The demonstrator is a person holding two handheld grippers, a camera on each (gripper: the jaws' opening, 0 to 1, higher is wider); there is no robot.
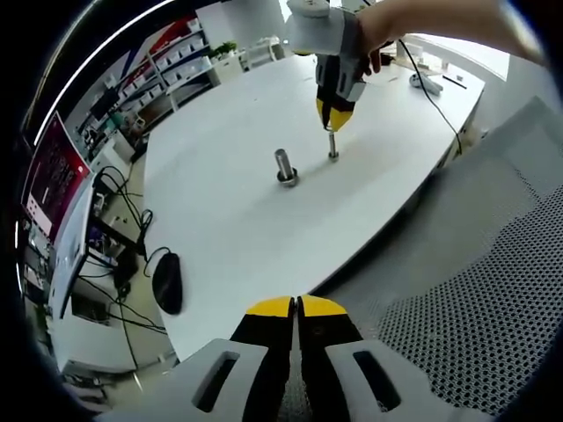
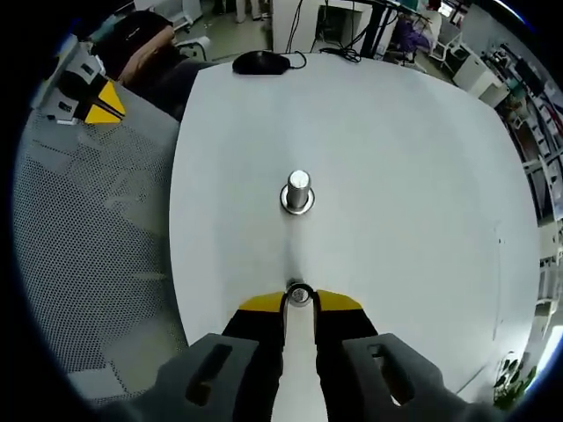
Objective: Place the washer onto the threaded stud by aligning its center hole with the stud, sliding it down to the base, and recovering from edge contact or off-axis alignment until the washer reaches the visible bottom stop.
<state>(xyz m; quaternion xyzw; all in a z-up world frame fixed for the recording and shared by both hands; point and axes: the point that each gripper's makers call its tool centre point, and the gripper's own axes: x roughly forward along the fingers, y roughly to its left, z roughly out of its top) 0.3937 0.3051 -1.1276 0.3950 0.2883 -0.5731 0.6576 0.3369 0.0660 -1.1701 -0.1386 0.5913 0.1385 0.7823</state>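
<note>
White table [image 2: 396, 176]; mouse [image 2: 259, 62] beyond stud [image 2: 298, 191]

The metal threaded stud [image 2: 298, 188] stands upright on its round base. The small washer [image 2: 300, 294] sits near it, pinched at the right gripper [image 2: 300, 301] tips.

1. My right claw [image 2: 300, 301] holds a small metal piece [image 2: 300, 294] at its tips; the yellow pads cover most of it, so I cannot tell its shape or whether it has a centre hole.
2. In the left gripper view that piece [image 1: 333, 155] is too small to make out.
3. The base of the stud [image 2: 297, 199] is too small to tell apart from any washer lying there.
4. My left claw [image 1: 296, 308] is cut off by the bottom edge.
5. The shelves [image 1: 171, 61] behind the tabletop [image 1: 246, 220] are blurred; their contents are unreadable.
6. The mouse [image 2: 260, 61] cable runs out of view.
</note>
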